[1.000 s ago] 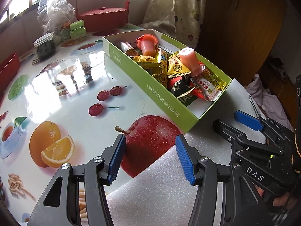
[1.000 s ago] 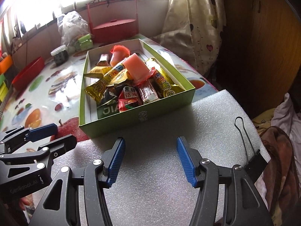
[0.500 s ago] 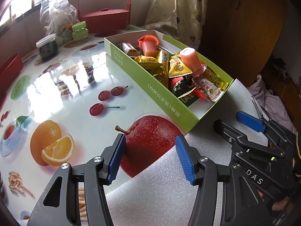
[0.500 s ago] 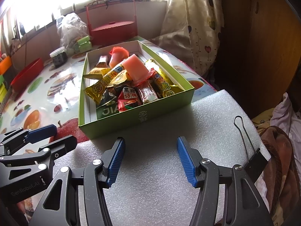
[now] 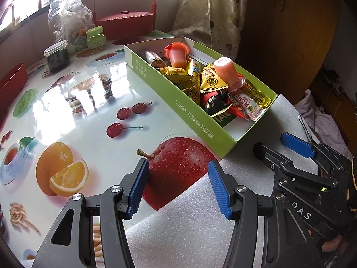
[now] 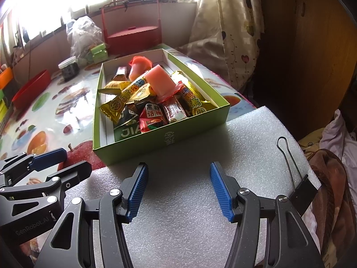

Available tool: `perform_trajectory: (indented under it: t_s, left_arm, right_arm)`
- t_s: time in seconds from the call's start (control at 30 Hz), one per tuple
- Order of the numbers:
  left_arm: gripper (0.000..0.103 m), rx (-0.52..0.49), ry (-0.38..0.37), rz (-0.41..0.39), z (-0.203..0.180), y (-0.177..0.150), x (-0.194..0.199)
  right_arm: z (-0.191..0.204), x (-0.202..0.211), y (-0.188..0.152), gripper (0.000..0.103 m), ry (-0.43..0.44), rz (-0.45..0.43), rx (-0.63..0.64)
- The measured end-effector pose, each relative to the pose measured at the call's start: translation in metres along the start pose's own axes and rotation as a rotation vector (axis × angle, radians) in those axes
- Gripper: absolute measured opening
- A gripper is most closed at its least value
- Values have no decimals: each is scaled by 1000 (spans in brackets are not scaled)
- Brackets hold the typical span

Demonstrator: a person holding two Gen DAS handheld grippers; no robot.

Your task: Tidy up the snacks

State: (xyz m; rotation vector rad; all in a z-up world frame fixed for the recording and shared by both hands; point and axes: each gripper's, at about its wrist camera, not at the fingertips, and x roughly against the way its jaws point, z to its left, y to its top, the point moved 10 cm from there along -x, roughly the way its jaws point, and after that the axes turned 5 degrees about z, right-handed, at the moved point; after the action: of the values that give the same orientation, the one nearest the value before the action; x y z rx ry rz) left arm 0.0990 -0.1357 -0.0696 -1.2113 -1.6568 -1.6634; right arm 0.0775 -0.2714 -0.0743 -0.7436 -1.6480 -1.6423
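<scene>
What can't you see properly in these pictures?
- Bottom of the green cardboard snack box: both views, buried under wrapped snacks.
- Inside the red lidded basket with a tall handle: both views, lid shut.
- Contents of the clear crumpled plastic bag: left view, wrinkles and glare blur them.
- Black binder clip on the white foam sheet: right view, partly behind the tongs' arm.
- Outside the windows: washed out by light.

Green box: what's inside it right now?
The green box holds a heap of wrapped snacks and two pink jelly cups, one upside down on top. Whatever lies under the heap is covered.
</scene>
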Motion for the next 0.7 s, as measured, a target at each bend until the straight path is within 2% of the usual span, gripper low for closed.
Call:
perform_trajectory:
  t_s: [0.7]
  left_arm:
    - [56,0,0,-2,0,0,1]
  right_arm:
    - [-1,1,0,58,0,-4,0]
